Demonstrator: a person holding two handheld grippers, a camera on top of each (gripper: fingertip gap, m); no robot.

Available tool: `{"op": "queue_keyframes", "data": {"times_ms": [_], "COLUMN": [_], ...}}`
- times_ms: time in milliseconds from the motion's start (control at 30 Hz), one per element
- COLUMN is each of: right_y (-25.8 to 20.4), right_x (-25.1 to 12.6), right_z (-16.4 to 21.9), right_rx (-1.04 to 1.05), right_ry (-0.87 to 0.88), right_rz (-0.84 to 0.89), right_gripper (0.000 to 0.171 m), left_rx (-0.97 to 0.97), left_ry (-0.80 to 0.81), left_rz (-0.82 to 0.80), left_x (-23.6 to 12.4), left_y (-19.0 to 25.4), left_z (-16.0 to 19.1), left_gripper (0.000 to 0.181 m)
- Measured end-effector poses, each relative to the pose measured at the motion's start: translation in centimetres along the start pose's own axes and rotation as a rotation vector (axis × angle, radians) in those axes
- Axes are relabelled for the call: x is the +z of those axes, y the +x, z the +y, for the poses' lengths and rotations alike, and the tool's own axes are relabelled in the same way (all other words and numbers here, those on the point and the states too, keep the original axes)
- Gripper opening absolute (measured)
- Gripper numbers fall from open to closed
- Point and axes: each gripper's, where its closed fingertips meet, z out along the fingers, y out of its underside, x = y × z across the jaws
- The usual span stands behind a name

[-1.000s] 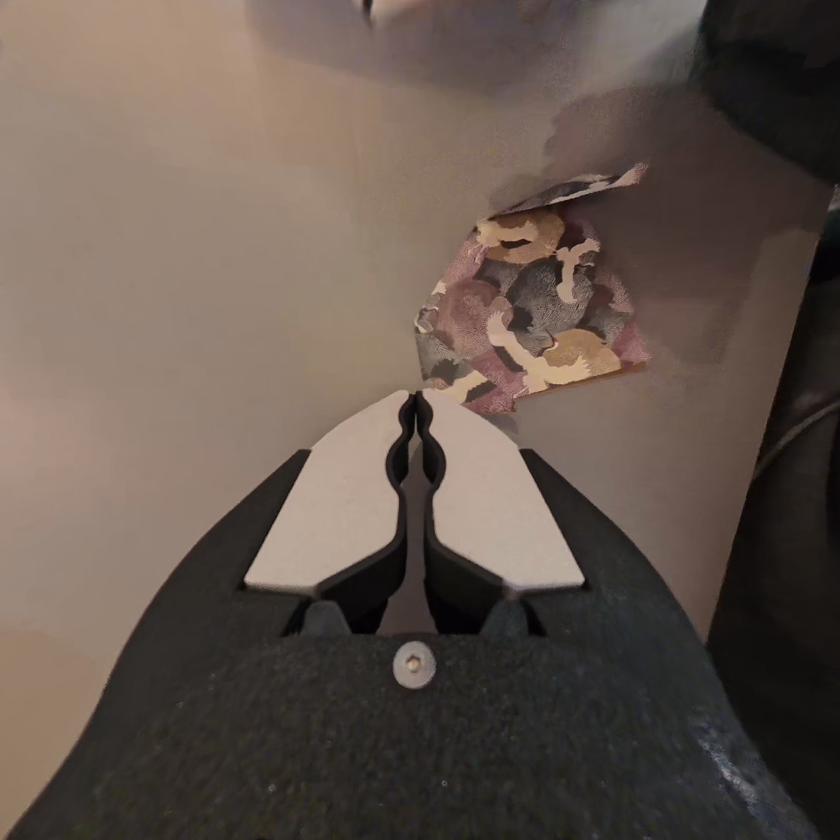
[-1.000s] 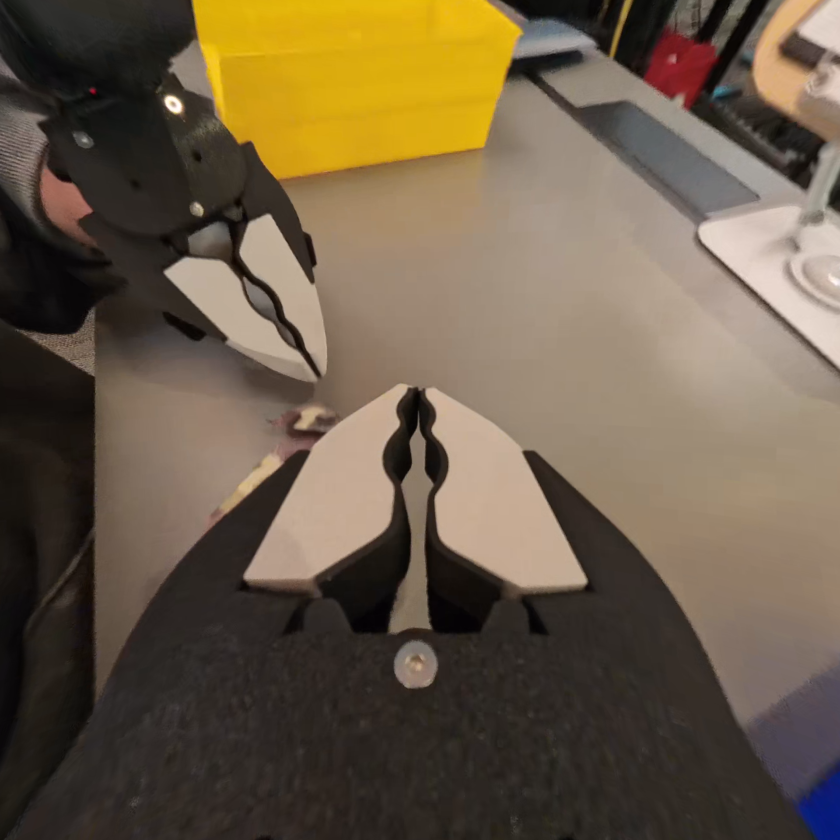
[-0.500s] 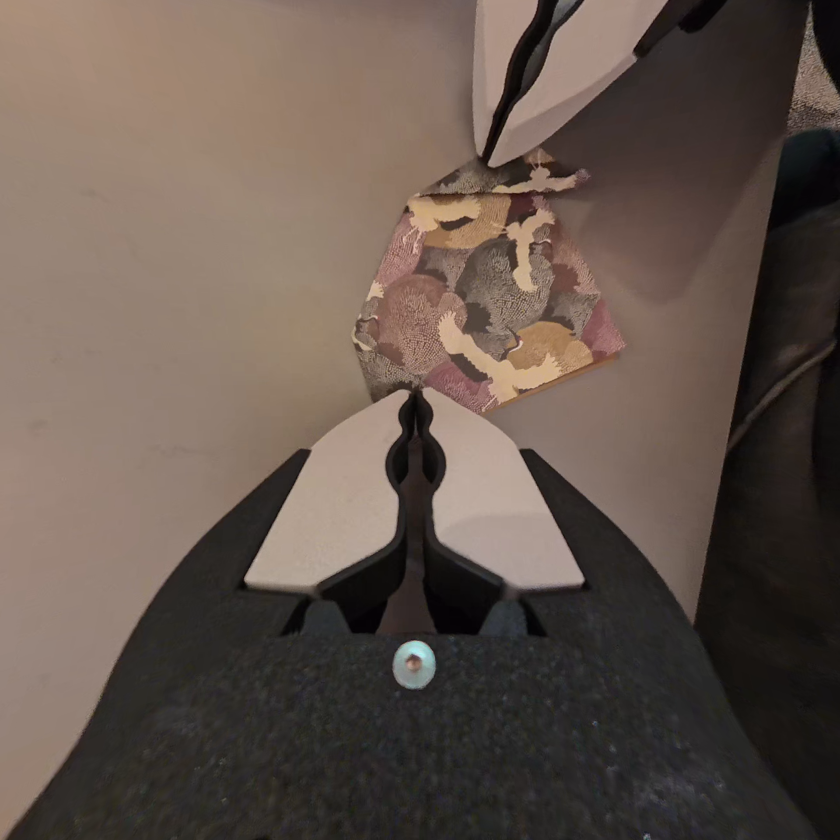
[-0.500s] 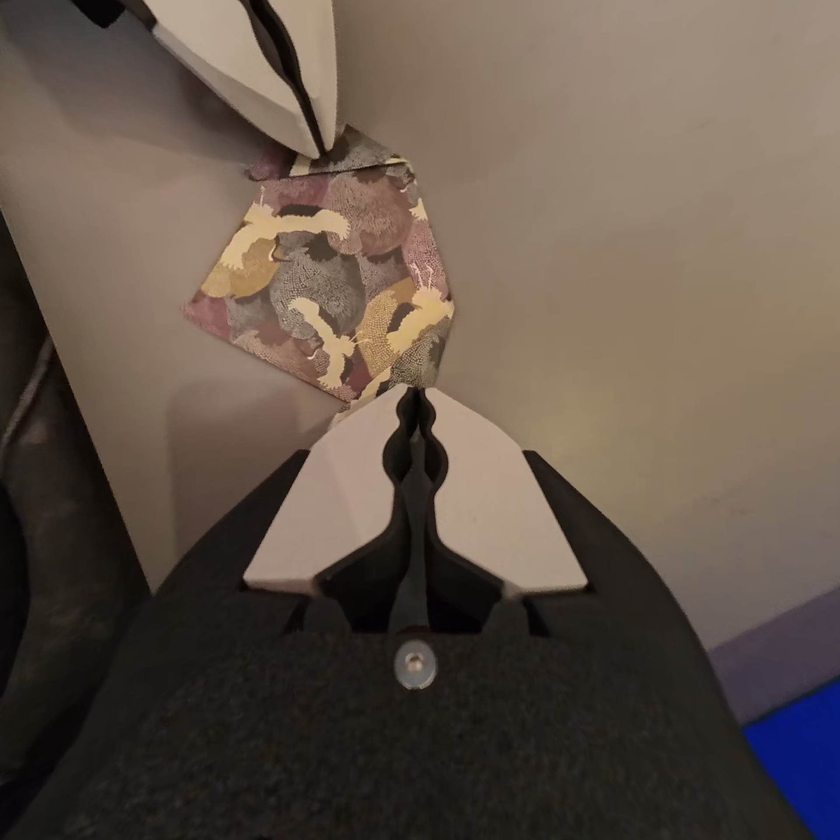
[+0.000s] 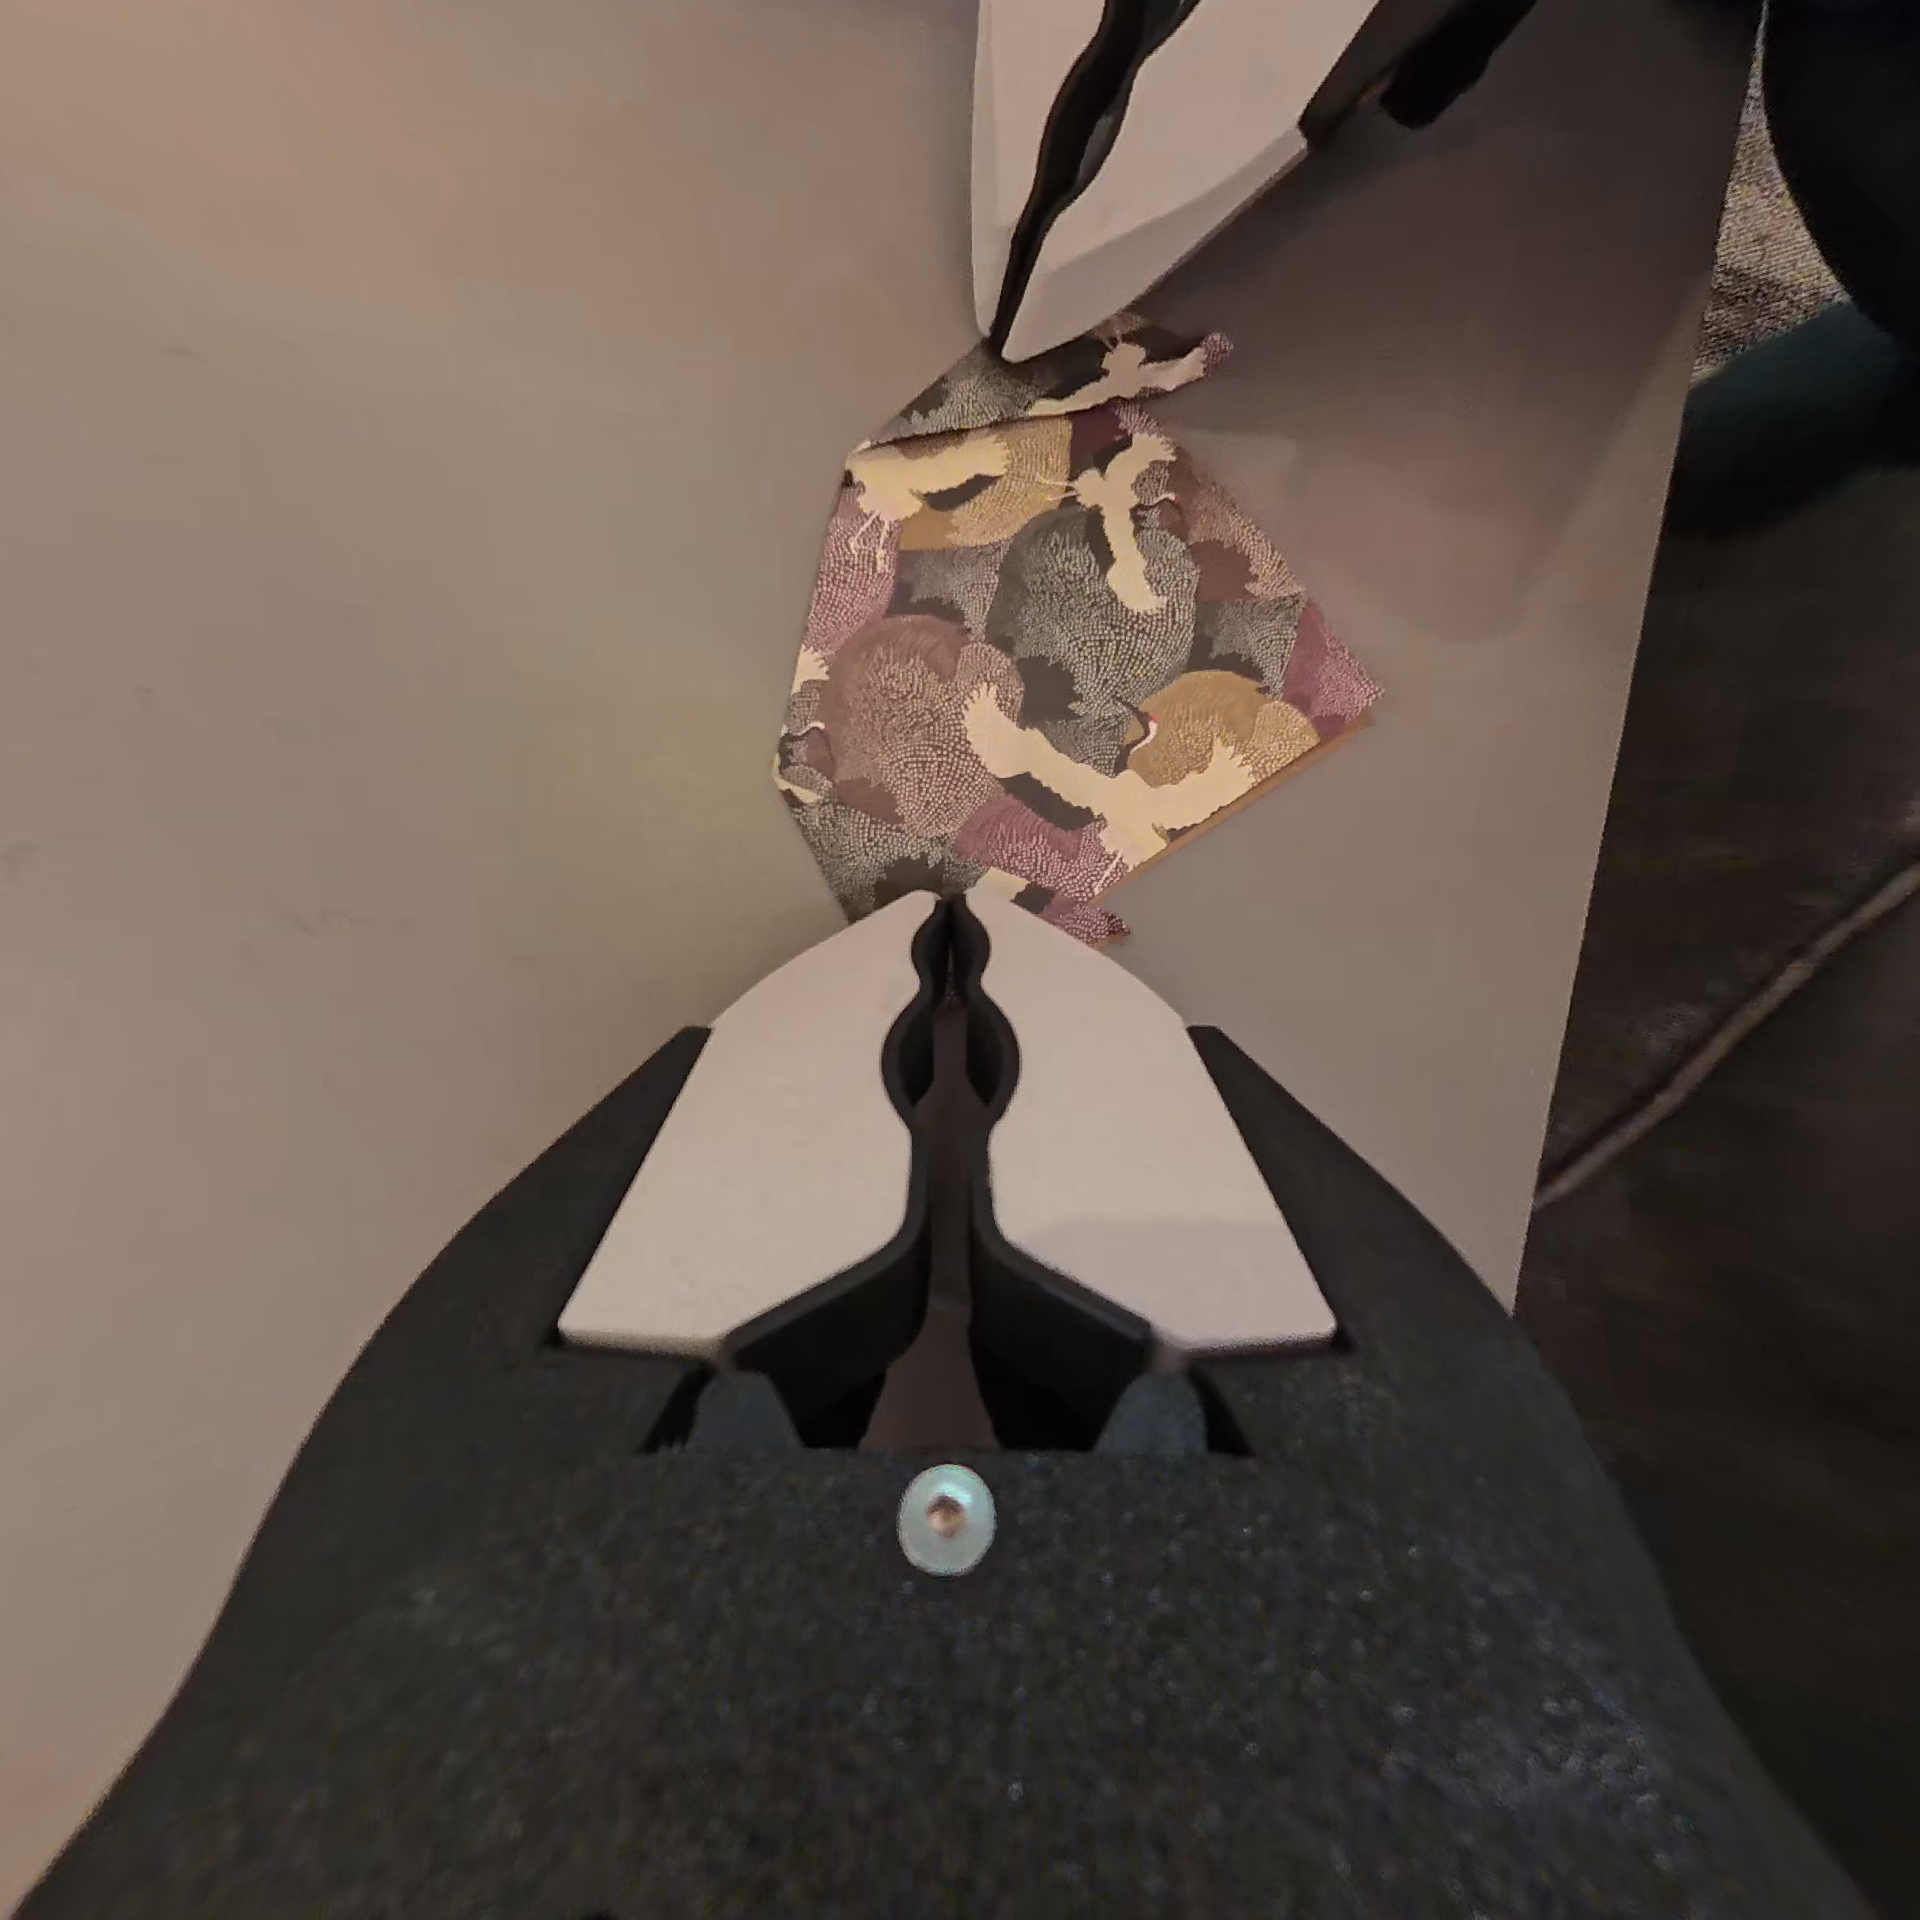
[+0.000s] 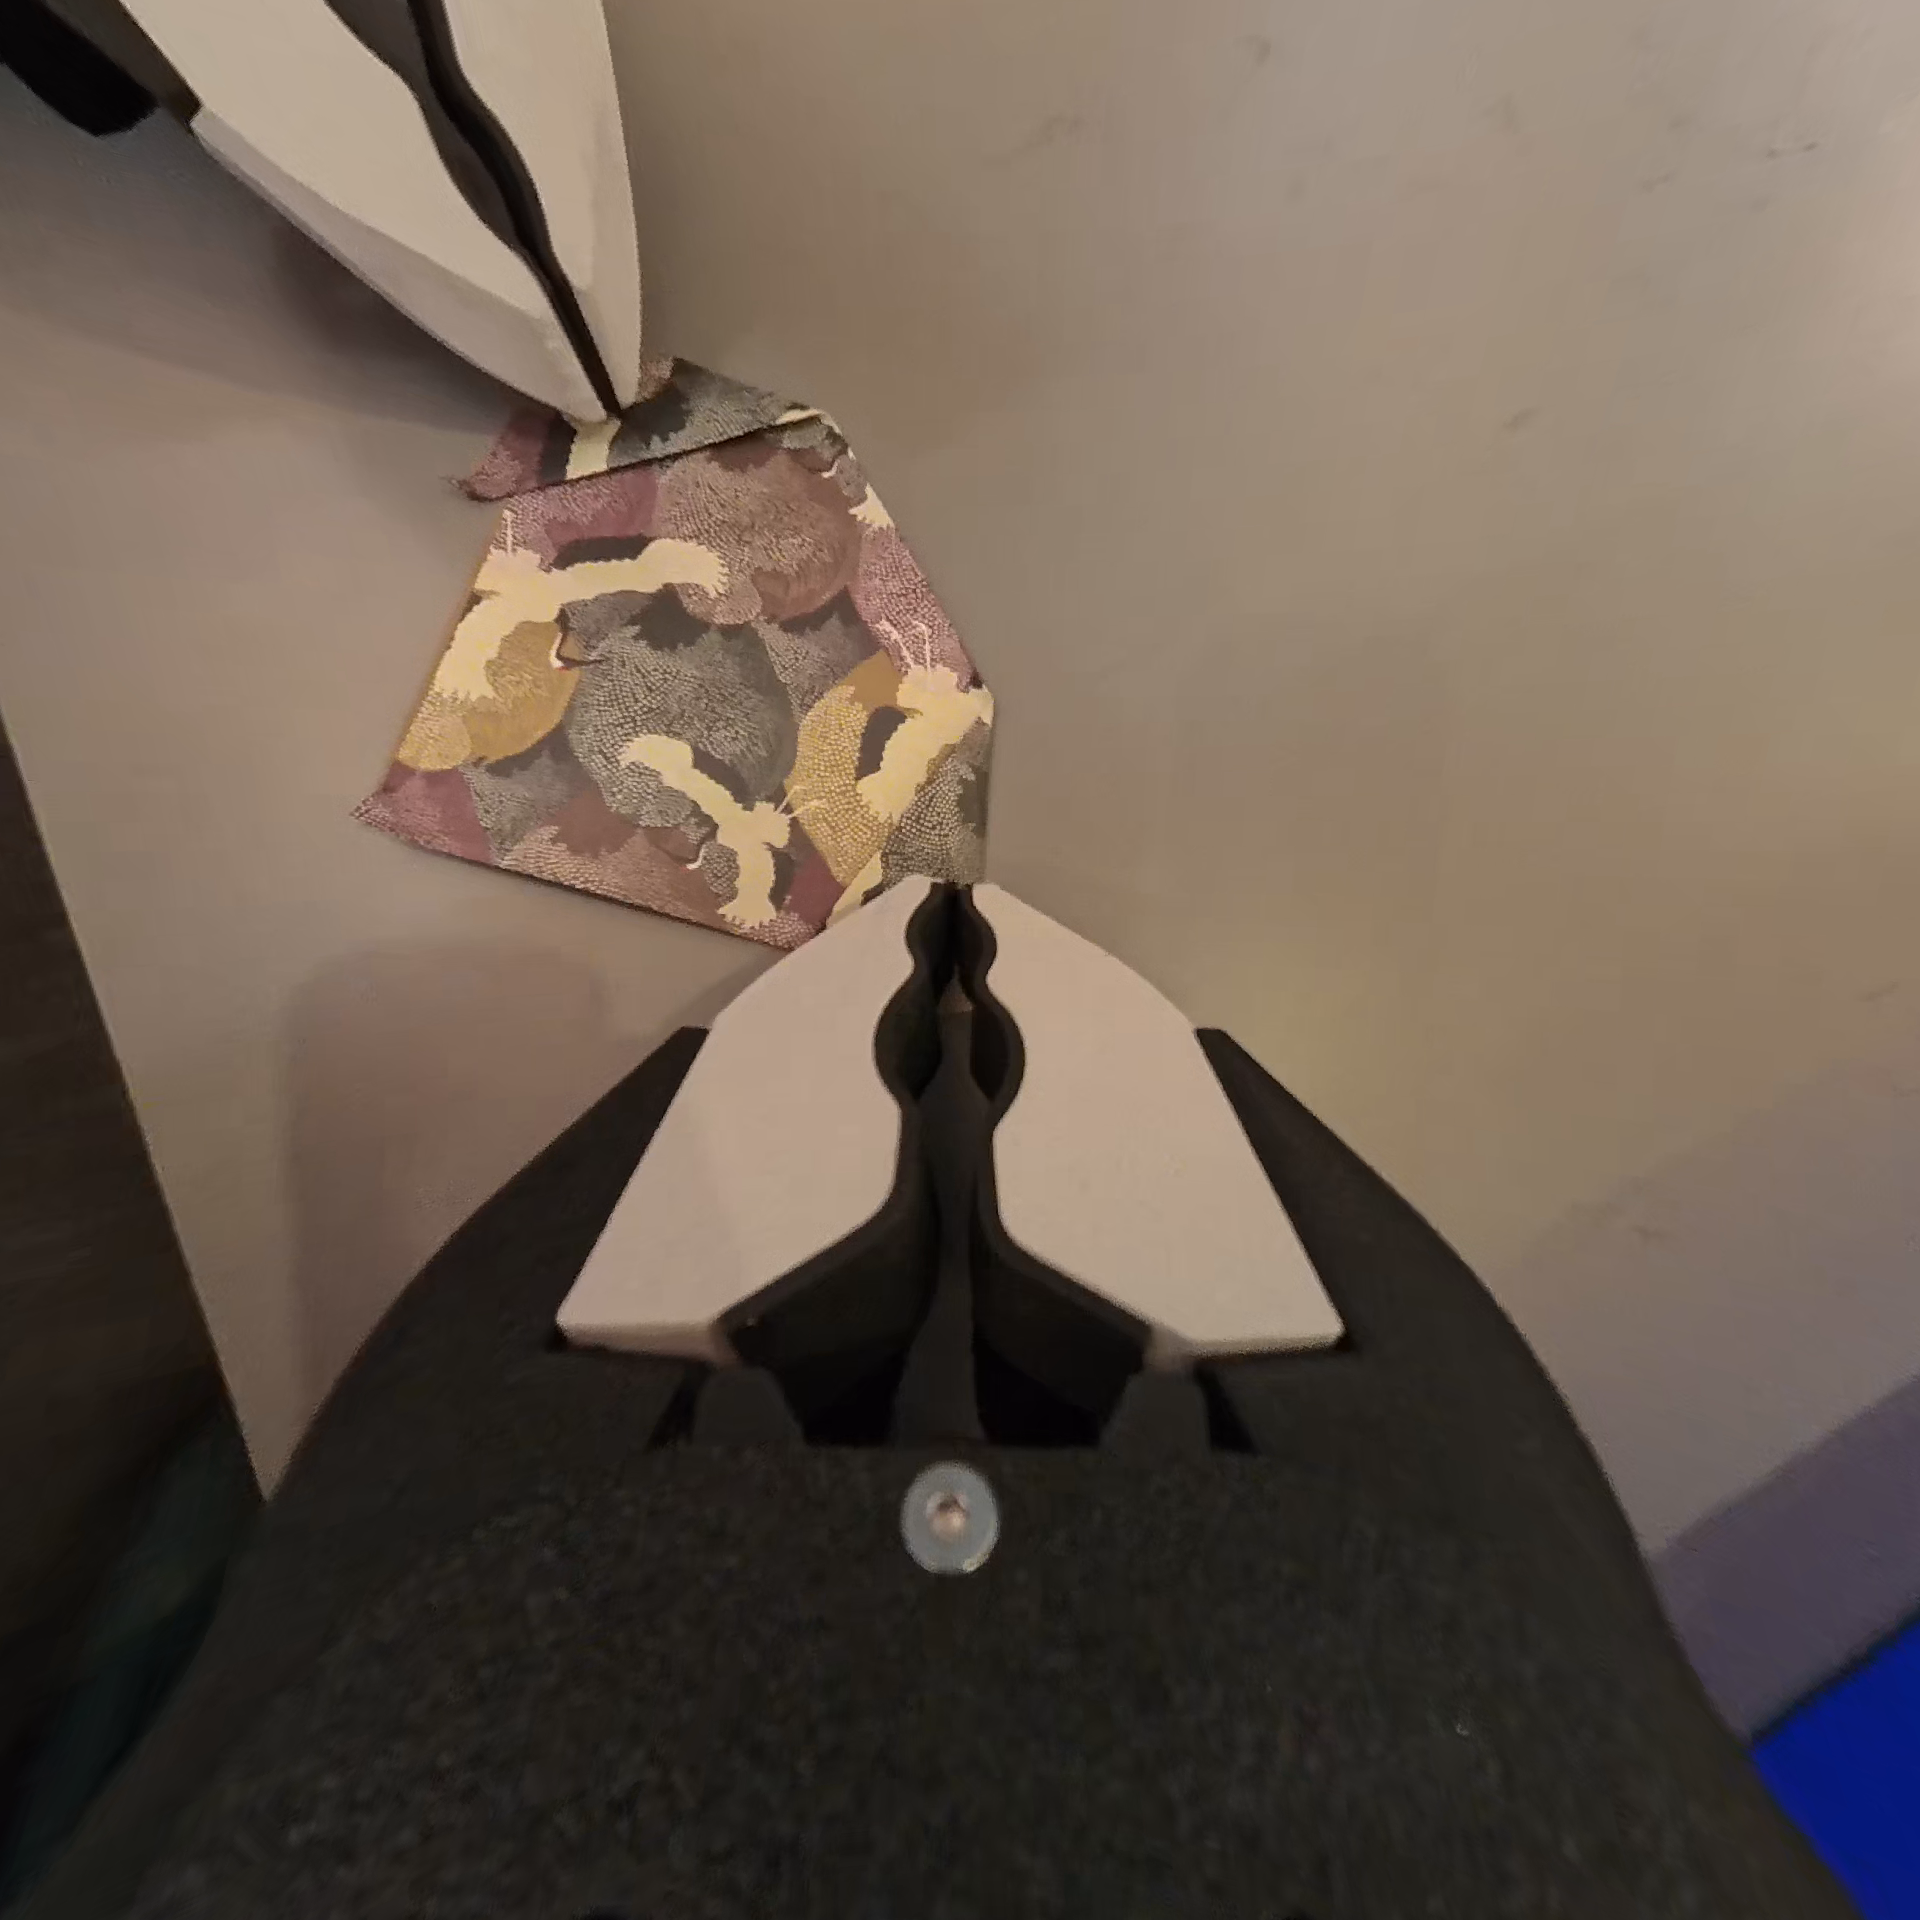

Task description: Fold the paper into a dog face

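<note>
Left wrist view: left gripper point(image 5: 951, 906) hides paper's point(image 5: 1060, 644) corner, perhaps pinched.

Two wrist views, each close above the table point(image 5: 416, 623), facing each other across the shared paper point(image 5: 1060, 644).

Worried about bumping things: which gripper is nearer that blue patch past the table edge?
Right. The right gripper touches the patterned paper's end nearer the blue patch; the left gripper touches its far end.
</note>
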Motion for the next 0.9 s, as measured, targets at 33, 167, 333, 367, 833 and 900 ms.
{"op": "queue_keyframes", "data": {"times_ms": [33,167,333,367,833,900], "right_y": [0.01,0.01,0.0,-0.02,0.05,0.77], "right_x": [0.0,0.01,0.02,0.02,0.05,0.47], "right_z": [0.0,0.0,0.0,0.0,-0.05,-0.46], "right_rx": [-0.006,-0.007,-0.05,-0.086,-0.13,-0.152], "right_ry": [-0.001,-0.003,0.0,-0.007,-0.009,-0.017], "right_rz": [0.007,0.021,0.038,0.055,0.084,0.1], "right_gripper": [0.0,0.0,0.0,0.0,0.0,0.0], "left_rx": [-0.002,-0.006,-0.002,-0.004,-0.008,-0.025], "left_ry": [0.003,-0.001,0.003,0.004,0.003,-0.009], "left_rz": [-0.003,-0.021,-0.032,-0.031,-0.038,-0.05], "left_x": [0.0,0.01,0.02,0.02,0.01,-0.02], "left_y": [0.0,-0.02,-0.02,-0.01,-0.02,-0.06], "left_z": [0.0,0.0,0.02,0.02,0.02,0.08], "left_gripper": [0.0,0.0,0.0,0.0,0.0,0.0]}}
